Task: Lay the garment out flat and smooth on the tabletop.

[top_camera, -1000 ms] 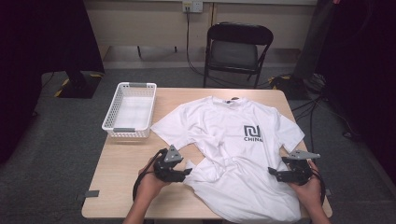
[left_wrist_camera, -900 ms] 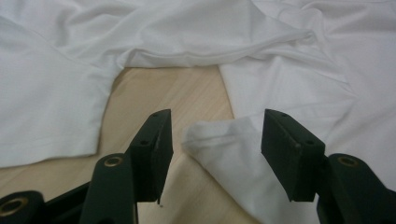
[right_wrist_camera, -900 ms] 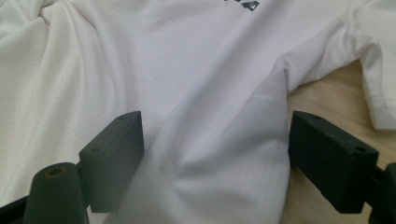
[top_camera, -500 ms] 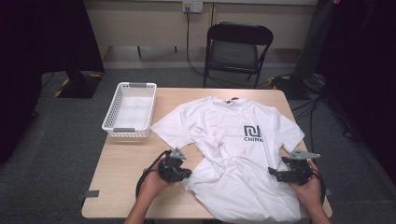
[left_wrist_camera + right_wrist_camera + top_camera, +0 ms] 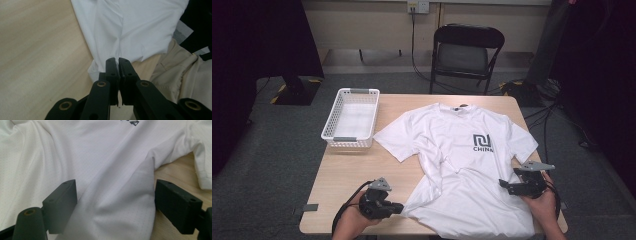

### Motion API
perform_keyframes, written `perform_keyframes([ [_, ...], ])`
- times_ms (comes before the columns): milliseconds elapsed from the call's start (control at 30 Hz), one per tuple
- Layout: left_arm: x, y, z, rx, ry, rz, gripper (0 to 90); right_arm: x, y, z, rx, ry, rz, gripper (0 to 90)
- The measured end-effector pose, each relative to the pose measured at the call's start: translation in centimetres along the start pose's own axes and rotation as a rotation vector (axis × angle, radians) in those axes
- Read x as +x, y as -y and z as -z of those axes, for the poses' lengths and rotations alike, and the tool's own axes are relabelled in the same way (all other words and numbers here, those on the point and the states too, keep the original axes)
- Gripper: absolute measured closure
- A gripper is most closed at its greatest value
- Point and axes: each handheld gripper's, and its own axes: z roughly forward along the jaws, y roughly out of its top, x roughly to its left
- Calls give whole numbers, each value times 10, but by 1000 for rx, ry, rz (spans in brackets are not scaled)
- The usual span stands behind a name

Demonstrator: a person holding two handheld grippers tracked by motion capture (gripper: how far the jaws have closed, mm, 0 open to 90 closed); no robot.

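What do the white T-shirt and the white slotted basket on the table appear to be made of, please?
White T-shirt: probably a thin matte knit; it creases softly, and the right gripper view shows fine pinholes. White slotted basket: likely moulded plastic, judging by its rigid, evenly slotted walls.

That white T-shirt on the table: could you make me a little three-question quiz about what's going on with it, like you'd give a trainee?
1. True or false: the left gripper is shut on the hem of the T-shirt.
2. How do the jaws of the right gripper stand?
A. pinched tight on a sleeve
B. wide apart, with a fold of shirt between them
C. closed on the basket's rim
3. Fill in: the white basket stands on the table beside the shirt's ____ as the high view shows it.

Key
1. True: the jaws meet on the cloth edge.
2. B
3. Left sleeve side; it is apart from the shirt.
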Motion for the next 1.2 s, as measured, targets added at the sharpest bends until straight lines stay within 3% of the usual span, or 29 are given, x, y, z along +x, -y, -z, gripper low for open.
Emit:
perform_keyframes([
  [100,-1,7,5,-6,0,4,864,0,0,0,0,0,0,174],
  [167,-1,10,7,-38,-9,1,847,0,0,0,0,0,0,174],
  [267,3,7,6,-152,-76,-50,592,0,0,0,0,0,1,174],
  [300,3,7,6,-152,-76,-50,509,0,0,0,0,0,1,174],
  [333,4,3,5,-169,-111,-64,509,0,0,0,0,0,1,174],
  [367,4,-3,2,-181,-135,-78,439,0,0,0,0,0,1,174],
  [400,4,-7,0,-181,-141,-81,415,0,0,0,0,0,1,174],
  [500,-1,-22,-11,-177,-161,-109,432,0,0,0,0,0,1,174],
  [633,-8,-43,-38,-135,-158,-162,448,0,0,0,0,0,1,174],
  [733,-9,-56,-56,-115,-155,-162,455,0,0,0,0,0,1,174],
  [867,-6,-73,-71,-113,-221,-184,475,0,0,0,0,0,1,174],
  [1000,7,-84,-76,-165,-269,-93,483,0,0,0,0,0,1,174],
  [1033,11,-86,-77,-180,-298,-67,484,0,0,0,0,0,1,174],
  [1200,32,-89,-85,-169,-367,40,492,0,0,0,0,0,1,174],
])
